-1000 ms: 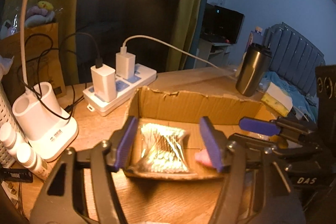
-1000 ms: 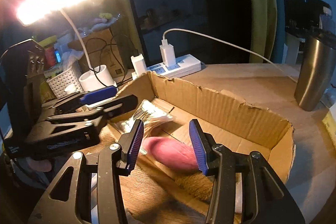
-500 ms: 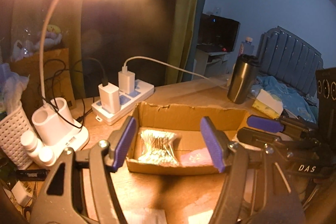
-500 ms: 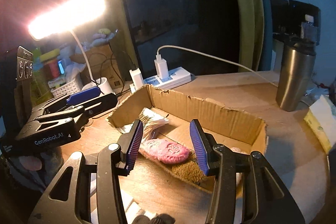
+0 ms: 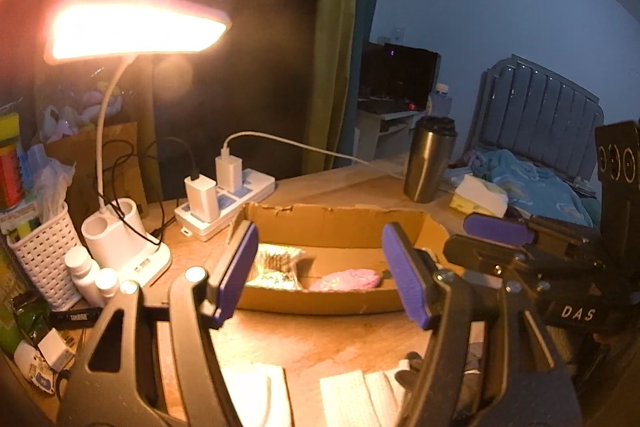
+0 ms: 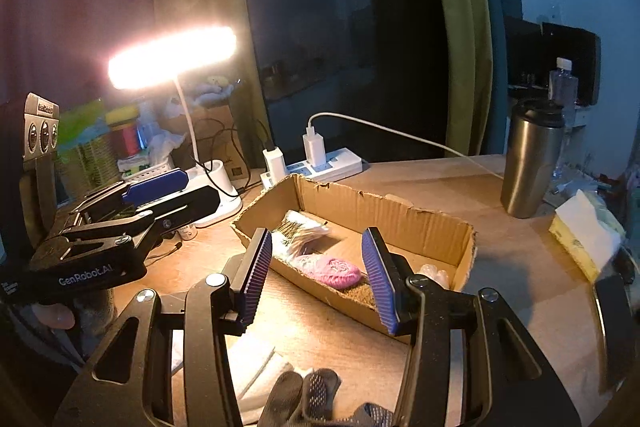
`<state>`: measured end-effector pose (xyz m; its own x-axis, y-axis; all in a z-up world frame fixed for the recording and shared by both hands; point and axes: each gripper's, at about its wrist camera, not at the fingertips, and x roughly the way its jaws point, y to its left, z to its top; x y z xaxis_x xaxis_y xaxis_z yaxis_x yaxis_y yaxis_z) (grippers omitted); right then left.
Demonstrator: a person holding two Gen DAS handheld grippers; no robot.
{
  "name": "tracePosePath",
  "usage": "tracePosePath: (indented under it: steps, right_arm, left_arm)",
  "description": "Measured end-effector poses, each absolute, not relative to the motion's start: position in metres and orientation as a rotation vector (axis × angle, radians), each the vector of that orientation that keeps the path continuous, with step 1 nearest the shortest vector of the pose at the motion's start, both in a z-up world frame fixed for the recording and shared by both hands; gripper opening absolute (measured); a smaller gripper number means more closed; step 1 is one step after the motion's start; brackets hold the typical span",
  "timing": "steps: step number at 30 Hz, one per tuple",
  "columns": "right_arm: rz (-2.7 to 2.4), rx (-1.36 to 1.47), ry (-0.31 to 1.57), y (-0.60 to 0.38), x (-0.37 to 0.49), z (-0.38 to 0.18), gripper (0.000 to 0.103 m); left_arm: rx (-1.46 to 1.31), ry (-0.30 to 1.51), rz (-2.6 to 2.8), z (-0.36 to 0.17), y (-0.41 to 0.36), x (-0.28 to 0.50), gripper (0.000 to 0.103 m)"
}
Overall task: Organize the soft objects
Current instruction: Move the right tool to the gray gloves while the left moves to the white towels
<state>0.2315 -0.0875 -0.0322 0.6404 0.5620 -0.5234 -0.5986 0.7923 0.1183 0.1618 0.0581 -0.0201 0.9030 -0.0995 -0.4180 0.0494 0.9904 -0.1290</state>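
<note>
The cardboard box (image 6: 384, 215) sits mid-counter (image 6: 500, 255), holding a crinkly packet (image 6: 304, 231) at its left and a pink soft pad (image 6: 334, 269) near the front. It looks light and squashy; pinch its middle. Both the left gripper (image 5: 320, 275) and right gripper (image 6: 316, 279) gape, empty.

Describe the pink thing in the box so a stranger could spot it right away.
Find the shallow cardboard box on the wooden desk. Inside, by its near wall, lies a soft pink pad beside a shiny packet. It is the only pink item there.
</note>
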Motion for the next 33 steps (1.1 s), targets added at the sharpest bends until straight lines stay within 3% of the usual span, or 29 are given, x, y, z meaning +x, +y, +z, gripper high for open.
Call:
tracePosePath:
  steps: [11, 15, 33]
  right_arm:
    - [0.645, -0.065, 0.539, -0.103, 0.202, -0.021, 0.051]
    - [0.64, -0.07, 0.53, -0.106, 0.192, -0.019, 0.06]
    - [0.584, -0.081, 0.534, -0.125, 0.158, -0.029, 0.061]
  left_arm:
    - [-0.115, 0.417, -0.083, -0.016, 0.048, 0.132, 0.066]
    - [-0.117, 0.412, -0.087, -0.016, 0.045, 0.121, 0.066]
    - [-0.145, 0.425, -0.075, -0.04, 0.054, 0.077, 0.07]
